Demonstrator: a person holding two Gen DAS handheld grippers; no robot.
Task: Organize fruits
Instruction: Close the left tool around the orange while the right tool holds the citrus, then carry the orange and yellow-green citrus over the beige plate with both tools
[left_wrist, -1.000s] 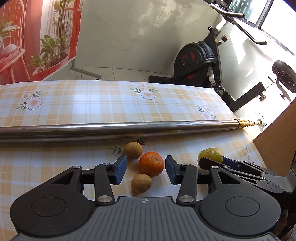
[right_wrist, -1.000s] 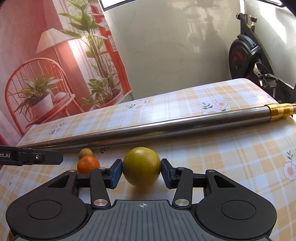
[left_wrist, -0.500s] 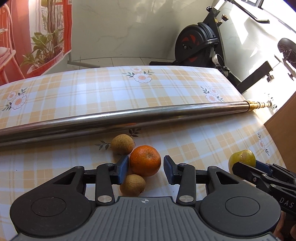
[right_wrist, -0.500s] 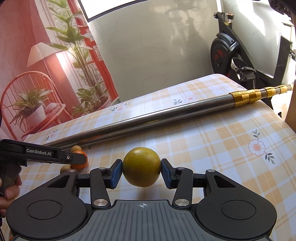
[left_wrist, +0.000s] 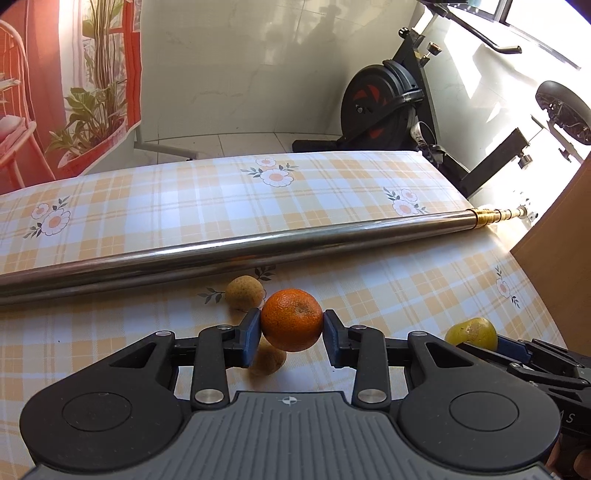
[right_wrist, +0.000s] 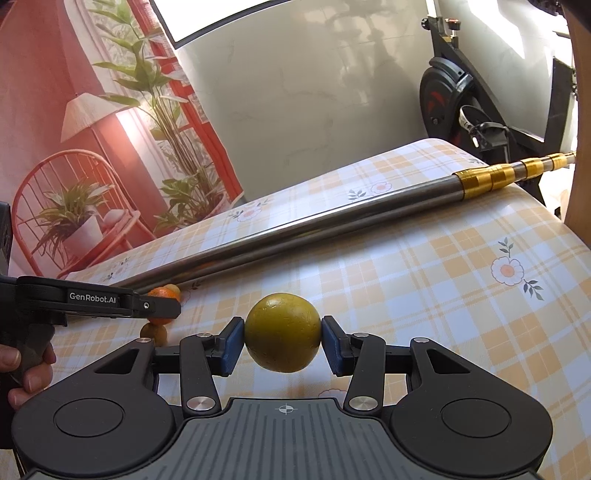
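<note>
My left gripper (left_wrist: 291, 338) is shut on an orange (left_wrist: 292, 319) and holds it above the checked tablecloth. Two small brown fruits lie below it: one (left_wrist: 244, 292) behind the orange, one (left_wrist: 269, 360) under the left finger. My right gripper (right_wrist: 282, 345) is shut on a yellow-green fruit (right_wrist: 282, 338) and holds it above the cloth. That fruit also shows in the left wrist view (left_wrist: 471, 332) at the far right. In the right wrist view the orange (right_wrist: 161, 294) peeks from behind the left gripper's finger, with a brown fruit (right_wrist: 153, 331) below it.
A long steel pole (left_wrist: 229, 251) with a brass end (left_wrist: 491, 214) lies across the table behind the fruits. A wooden board (left_wrist: 561, 266) stands at the right edge. An exercise bike (left_wrist: 388, 107) stands beyond the table.
My left gripper has closed on the orange and lifted it off the cloth. My right gripper has carried the yellow-green fruit up and to the right, away from the other fruits.
</note>
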